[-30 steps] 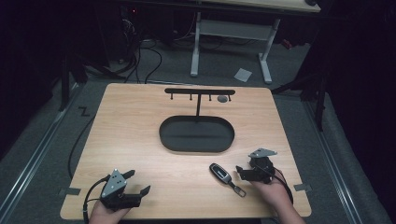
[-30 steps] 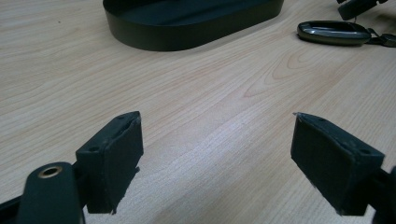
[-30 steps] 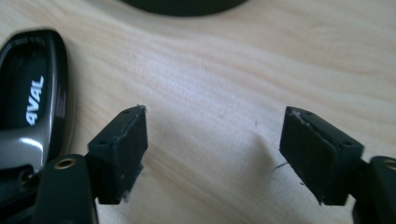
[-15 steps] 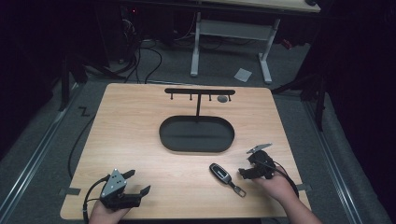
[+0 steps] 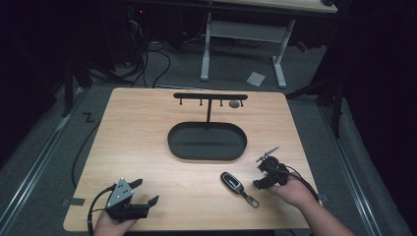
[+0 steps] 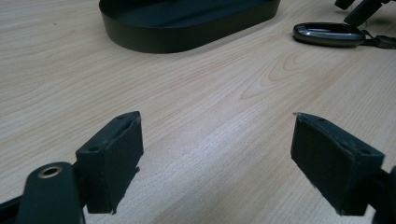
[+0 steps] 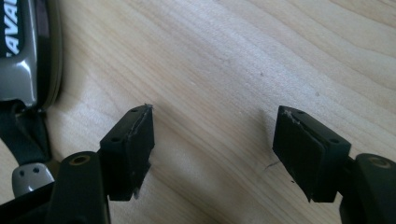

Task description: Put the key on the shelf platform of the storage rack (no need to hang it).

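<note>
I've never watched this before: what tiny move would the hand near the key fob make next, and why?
Probably slide the right gripper sideways toward the key fob. Its jaws stand open over bare table, with the fob just beside one jaw, not between them.

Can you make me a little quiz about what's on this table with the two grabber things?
1. True or false: the car key lies inside the black oval tray.
2. Which gripper is nearer the car key: A) the left gripper, B) the right gripper?
3. Fill in: both grippers' jaws stand ____, with nothing between them.

Key:
1. False. It lies on the bare wooden table, outside the tray.
2. B.
3. Open.
</note>
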